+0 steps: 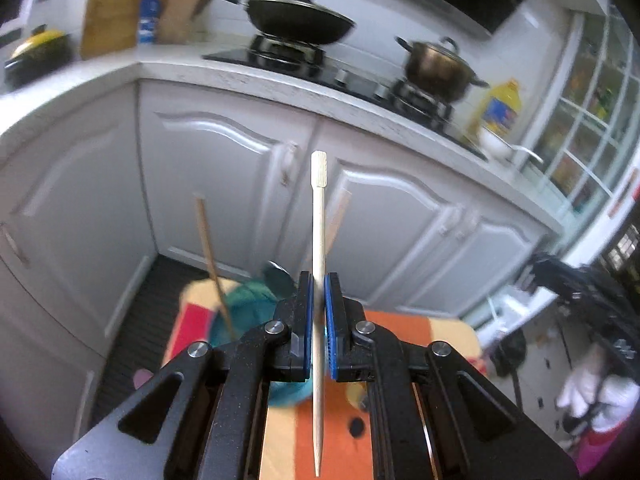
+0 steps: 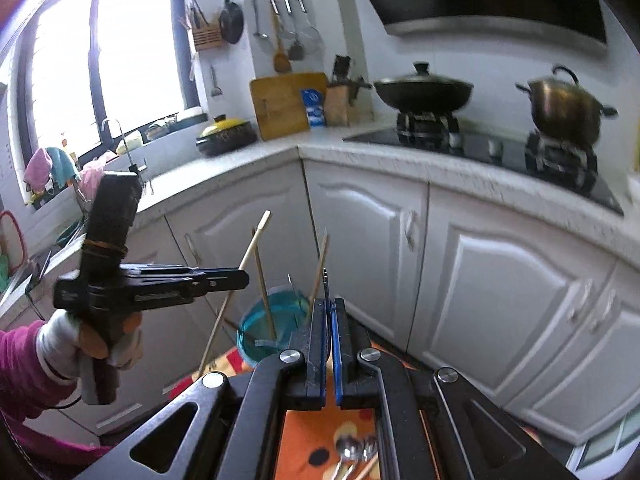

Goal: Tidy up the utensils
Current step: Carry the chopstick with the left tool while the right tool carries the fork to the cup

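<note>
Utensils, kitchen table: two grippers raised over teal cup

Left gripper [image 1: 319, 312] clenched on pale chopstick [image 1: 319, 264], upright between blue pads; right gripper [image 2: 329, 320] clamped on a thin dark utensil [image 2: 326, 280], kind unclear. Cup [image 2: 266, 328] holds more chopsticks; spoons [image 2: 354, 450] lie on orange cloth [image 2: 304, 440]. Blue packet [image 2: 314, 106] lettering blurred, unreadable

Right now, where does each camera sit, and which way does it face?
Left wrist: on the left gripper, facing cabinets and stove; its jaws clamp a pale chopstick.
Right wrist: on the right gripper, jaws shut on a thin utensil, facing the counter corner; gloved left hand shows.
Shared: wok, teal cup.
</note>
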The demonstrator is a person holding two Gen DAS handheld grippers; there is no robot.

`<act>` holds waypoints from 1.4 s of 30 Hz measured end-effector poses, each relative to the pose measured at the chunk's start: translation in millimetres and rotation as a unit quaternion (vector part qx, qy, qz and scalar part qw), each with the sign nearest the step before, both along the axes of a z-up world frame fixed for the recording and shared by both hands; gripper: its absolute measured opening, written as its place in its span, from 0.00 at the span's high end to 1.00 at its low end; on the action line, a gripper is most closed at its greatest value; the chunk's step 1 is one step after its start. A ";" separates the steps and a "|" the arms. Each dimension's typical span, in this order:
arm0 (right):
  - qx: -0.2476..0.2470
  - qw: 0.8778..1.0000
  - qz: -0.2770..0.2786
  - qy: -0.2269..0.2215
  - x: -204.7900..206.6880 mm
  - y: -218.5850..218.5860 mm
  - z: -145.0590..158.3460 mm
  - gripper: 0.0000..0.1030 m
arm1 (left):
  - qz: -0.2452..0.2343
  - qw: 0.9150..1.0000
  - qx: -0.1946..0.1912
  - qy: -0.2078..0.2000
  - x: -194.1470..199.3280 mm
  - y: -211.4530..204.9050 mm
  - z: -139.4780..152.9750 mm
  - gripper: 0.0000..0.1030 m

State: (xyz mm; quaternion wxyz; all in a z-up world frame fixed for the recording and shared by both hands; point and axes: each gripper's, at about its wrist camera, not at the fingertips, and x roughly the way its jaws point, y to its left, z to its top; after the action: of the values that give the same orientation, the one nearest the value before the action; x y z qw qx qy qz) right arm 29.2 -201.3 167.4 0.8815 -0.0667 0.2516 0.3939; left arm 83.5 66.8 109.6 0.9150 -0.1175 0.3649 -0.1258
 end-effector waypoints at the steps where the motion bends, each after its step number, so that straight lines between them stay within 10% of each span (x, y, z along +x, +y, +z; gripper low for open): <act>1: 0.000 1.000 0.000 -0.003 3.7 6.5 5.1 0.98 | 0.006 1.000 -0.001 0.000 5.9 4.3 -2.0 0.96; 24: -0.060 0.997 -0.020 -0.050 74.3 105.8 -14.2 0.98 | 0.053 0.991 0.056 -0.111 44.8 21.4 -36.8 0.96; 42: -0.096 0.995 -0.001 -0.027 68.8 123.5 -60.1 0.98 | 0.059 0.993 0.055 -0.082 36.2 19.0 -73.0 0.96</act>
State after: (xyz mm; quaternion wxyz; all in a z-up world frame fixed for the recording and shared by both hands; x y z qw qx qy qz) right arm 98.0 -77.8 107.3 0.8781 -0.1613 0.2642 0.3650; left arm 119.8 85.9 36.6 0.9527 -0.0780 0.2874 -0.0605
